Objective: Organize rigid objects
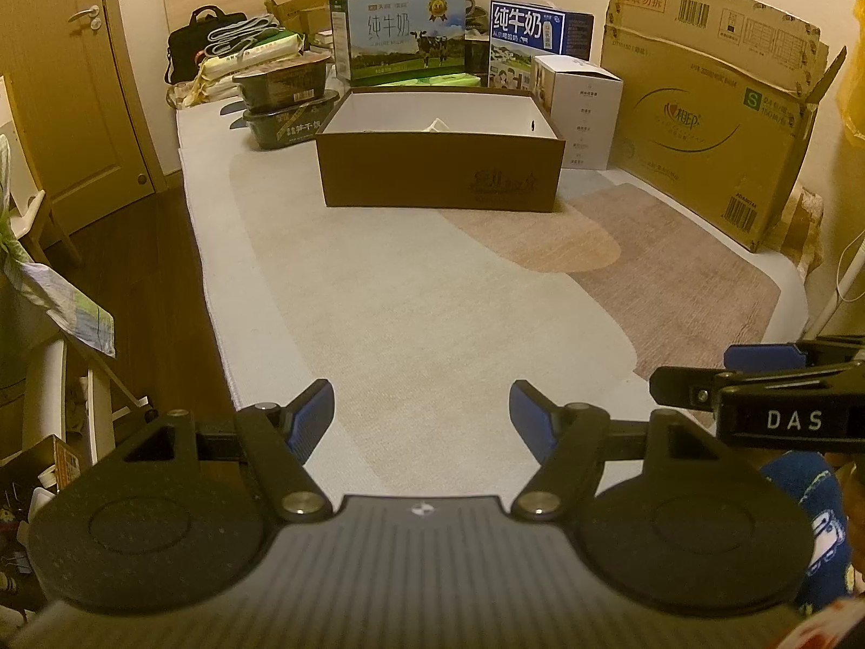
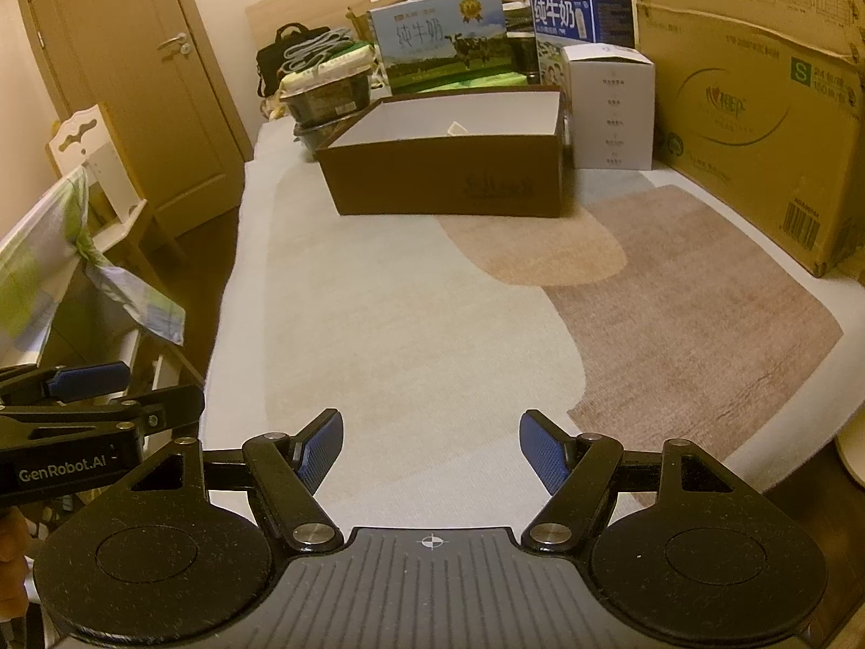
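An open brown box (image 1: 439, 172) with a white inside stands on the bed ahead, also in the right wrist view (image 2: 448, 178). A small pale item (image 1: 437, 124) lies inside it. My left gripper (image 1: 421, 411) is open and empty, low over the near end of the bed. My right gripper (image 2: 431, 446) is open and empty beside it. Each gripper shows at the edge of the other's view: the right one (image 1: 703, 378) and the left one (image 2: 151, 395).
Behind the box stand milk cartons (image 1: 399, 35), a white carton (image 1: 581, 111), stacked dark food trays (image 1: 286, 105) and a black bag (image 1: 197, 46). A large cardboard box (image 1: 713, 108) leans at the right wall. A door (image 1: 65, 81) and chair (image 2: 97, 173) are left of the bed.
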A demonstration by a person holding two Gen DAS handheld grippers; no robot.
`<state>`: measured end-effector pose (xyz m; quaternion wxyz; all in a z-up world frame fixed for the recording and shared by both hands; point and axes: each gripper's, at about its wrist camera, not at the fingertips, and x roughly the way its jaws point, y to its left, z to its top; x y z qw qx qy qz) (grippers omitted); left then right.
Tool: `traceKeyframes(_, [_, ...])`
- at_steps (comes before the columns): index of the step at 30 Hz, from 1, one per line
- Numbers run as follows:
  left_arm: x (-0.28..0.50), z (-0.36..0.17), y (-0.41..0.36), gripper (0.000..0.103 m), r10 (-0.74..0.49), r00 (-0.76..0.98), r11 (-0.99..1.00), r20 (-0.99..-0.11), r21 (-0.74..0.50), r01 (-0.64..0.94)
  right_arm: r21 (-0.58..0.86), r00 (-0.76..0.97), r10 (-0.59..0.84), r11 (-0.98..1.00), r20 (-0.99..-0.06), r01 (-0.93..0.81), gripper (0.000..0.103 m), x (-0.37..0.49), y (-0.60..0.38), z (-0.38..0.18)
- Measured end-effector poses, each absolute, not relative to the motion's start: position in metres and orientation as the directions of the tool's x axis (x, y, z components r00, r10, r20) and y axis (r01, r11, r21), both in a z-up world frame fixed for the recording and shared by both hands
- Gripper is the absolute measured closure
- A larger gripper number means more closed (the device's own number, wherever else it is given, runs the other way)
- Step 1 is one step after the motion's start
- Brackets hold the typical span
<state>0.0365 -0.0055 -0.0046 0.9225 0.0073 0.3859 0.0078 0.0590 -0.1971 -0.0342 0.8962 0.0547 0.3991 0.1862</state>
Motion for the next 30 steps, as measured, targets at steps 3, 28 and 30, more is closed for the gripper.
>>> traceKeyframes(3, [0.0366,-0.0046,-0.0055,0.033,0.021,0.702,1.0,-0.712,0.02,-0.009,0.247,0.613,0.377,0.925,-0.694,-0.289,0.031,0.058,-0.1968,-0.035])
traceKeyframes(28, [0.0373,-0.0085,-0.0055,0.033,0.017,0.698,1.0,-0.715,0.02,-0.004,0.252,0.612,0.376,0.926,-0.696,-0.282,0.031,0.057,-0.1985,-0.0374])
traceKeyframes(30, [0.0372,-0.009,-0.0063,0.033,0.017,0.699,1.0,-0.715,0.021,-0.003,0.252,0.611,0.376,0.926,-0.696,-0.282,0.031,0.0568,-0.1989,-0.0375])
